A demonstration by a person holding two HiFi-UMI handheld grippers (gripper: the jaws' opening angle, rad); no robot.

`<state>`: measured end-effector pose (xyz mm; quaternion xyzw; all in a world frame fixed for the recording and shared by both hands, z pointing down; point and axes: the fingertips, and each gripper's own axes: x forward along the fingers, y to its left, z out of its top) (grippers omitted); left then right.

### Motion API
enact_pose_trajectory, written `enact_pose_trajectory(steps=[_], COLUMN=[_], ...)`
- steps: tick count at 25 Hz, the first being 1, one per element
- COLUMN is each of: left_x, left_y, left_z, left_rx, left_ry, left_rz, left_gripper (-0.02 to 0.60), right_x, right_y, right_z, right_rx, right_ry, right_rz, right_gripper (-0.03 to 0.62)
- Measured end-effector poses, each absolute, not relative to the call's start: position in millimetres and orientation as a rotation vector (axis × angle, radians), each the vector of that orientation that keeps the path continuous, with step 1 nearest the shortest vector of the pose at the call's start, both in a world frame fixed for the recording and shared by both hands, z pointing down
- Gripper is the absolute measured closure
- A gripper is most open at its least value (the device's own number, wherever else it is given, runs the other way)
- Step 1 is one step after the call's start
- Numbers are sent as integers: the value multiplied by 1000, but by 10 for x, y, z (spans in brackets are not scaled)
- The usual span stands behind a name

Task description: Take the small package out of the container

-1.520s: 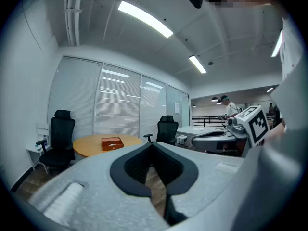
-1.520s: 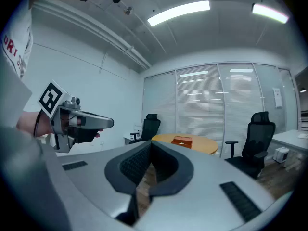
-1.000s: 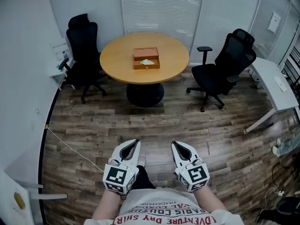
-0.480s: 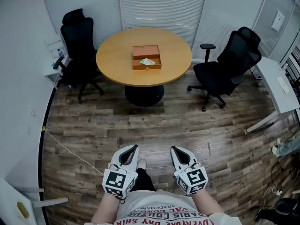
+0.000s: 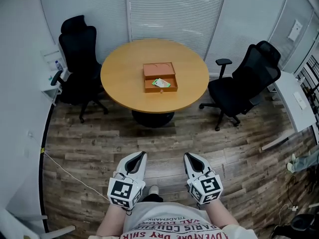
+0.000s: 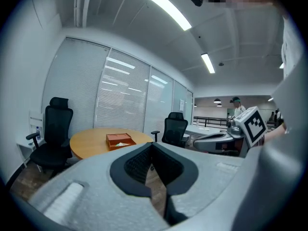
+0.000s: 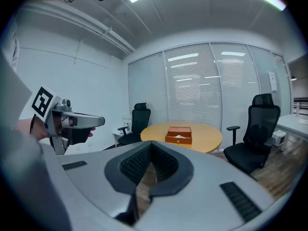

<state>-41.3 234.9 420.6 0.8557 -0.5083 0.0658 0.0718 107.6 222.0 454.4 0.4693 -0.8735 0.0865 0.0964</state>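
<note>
Holding both grippers low in front of the body, the person stands on a wood-pattern floor (image 5: 199, 128), well apart from the round wooden table (image 5: 122, 71).

The left gripper (image 5: 141, 155) has its jaws pressed together with nothing between them. In the left gripper view the two dark pads (image 6: 144, 162) meet at the tip and only floor shows behind them. The right gripper (image 5: 188, 156) is the same: jaws together and empty, with its pads (image 7: 166, 162) closed in the right gripper view. Each gripper carries a marker cube (image 5: 123, 192) with a black-and-white square pattern, which has no readable letters.

The container (image 5: 159, 71) is an orange-brown wooden box near the middle of the table. Its far part is covered, and its near part is an open compartment with a small knob on the front wall. The small package (image 5: 160, 82), green and white, lies inside this open compartment. Any print on the package is too small to read.

A black office chair (image 5: 77, 54) stands at the left of the table and a second black chair (image 5: 251, 78) at the right. Part of a white desk (image 5: 294, 98) shows at the right edge, and a thin white cable (image 5: 70, 157) lies across the floor on the left.

The shirt (image 5: 172, 225), at the bottom edge of the head view, bears upside-down print. "TRADEMARK" and "PARIS COUTU…" are in dark letters, and "ADVENTURE" and "SHIRT" are in red; the rest is cut off.
</note>
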Motion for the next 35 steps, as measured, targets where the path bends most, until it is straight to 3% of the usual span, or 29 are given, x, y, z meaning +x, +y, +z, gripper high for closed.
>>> enact_pose_trajectory(steps=[15, 35], left_x=[-1034, -679], left_y=[1256, -1245], left_z=[4201, 4199], left_rx=[2547, 2311], left_ry=[-1554, -1868], left_rz=[204, 231], left_gripper=[571, 571], right_x=[526, 784], right_y=[993, -1845], right_z=[4580, 4722], right_rx=[1343, 948], right_ry=[-2571, -2674], right_rz=[245, 211], right_gripper=[588, 588])
